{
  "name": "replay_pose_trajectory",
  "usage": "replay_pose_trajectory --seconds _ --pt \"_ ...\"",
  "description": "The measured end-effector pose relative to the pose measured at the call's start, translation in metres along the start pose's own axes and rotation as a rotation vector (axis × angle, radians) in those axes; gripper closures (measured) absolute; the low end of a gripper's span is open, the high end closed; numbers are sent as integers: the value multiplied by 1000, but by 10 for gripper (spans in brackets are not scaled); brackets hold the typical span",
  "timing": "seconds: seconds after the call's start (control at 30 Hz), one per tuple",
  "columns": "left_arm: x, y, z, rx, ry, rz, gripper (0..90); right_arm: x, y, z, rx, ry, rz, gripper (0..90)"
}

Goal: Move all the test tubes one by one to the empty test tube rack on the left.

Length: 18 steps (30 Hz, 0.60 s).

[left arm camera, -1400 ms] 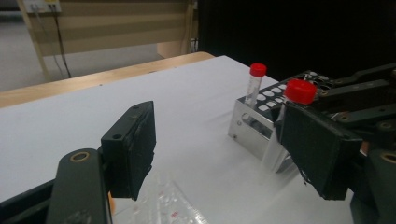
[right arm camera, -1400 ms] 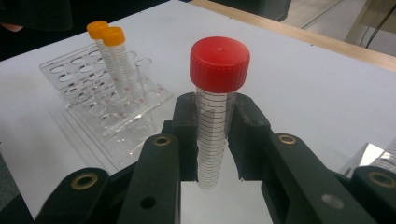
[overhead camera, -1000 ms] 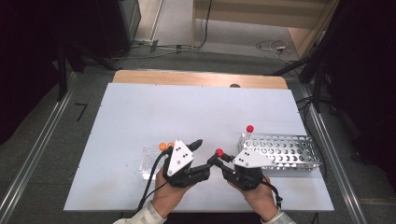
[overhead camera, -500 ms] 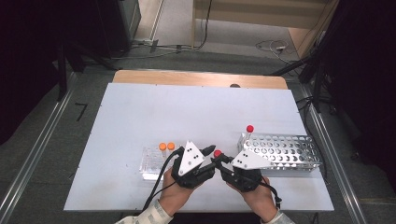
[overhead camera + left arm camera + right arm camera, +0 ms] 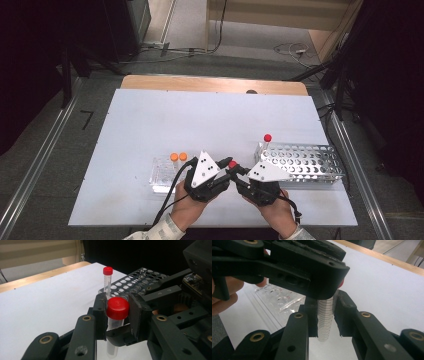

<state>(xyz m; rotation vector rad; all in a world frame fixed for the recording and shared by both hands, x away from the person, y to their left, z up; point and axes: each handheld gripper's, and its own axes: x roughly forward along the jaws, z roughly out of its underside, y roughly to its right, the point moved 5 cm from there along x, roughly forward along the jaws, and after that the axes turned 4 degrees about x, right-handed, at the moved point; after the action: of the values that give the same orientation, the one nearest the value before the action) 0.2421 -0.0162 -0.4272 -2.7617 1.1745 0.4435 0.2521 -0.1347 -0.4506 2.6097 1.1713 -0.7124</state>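
Both of my hand-held grippers meet on one red-capped tube [image 5: 117, 312]: the left hand-held gripper [image 5: 117, 315] has just closed on its cap, the right hand-held gripper [image 5: 325, 315] clamps its body. Second red-capped tube [image 5: 267, 140] stands in the metal rack [image 5: 310, 162]; two orange-capped tubes [image 5: 178, 157] in the clear rack [image 5: 161, 172].
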Motion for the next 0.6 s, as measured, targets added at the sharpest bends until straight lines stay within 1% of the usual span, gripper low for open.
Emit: replay_pose_trajectory --seconds 0.07,0.1,0.17,0.23,0.33,0.4,0.53,0.6 --pt "-1 -1 0 -6 -1 2 705 -1 0 0 3 2 -3 708" --pt "-1 -1 -1 -9 2 3 706 -1 0 0 0 5 -6 685" --pt "-3 -2 -1 -12 7 1 706 -2 -1 -1 3 10 -25 614" --pt "-5 -4 -2 -23 12 4 706 -4 -2 -2 -4 15 -46 519" --pt "-10 -7 -5 -41 24 10 706 -8 -2 -3 -4 30 -68 457" --pt "-14 -8 -6 -50 31 14 706 -12 -1 -4 3 34 -79 396" --pt "-26 -10 -10 -58 48 16 706 -22 2 -4 8 55 -98 345" --pt "-32 -11 -12 -60 51 10 706 -27 3 -4 5 63 -111 325"
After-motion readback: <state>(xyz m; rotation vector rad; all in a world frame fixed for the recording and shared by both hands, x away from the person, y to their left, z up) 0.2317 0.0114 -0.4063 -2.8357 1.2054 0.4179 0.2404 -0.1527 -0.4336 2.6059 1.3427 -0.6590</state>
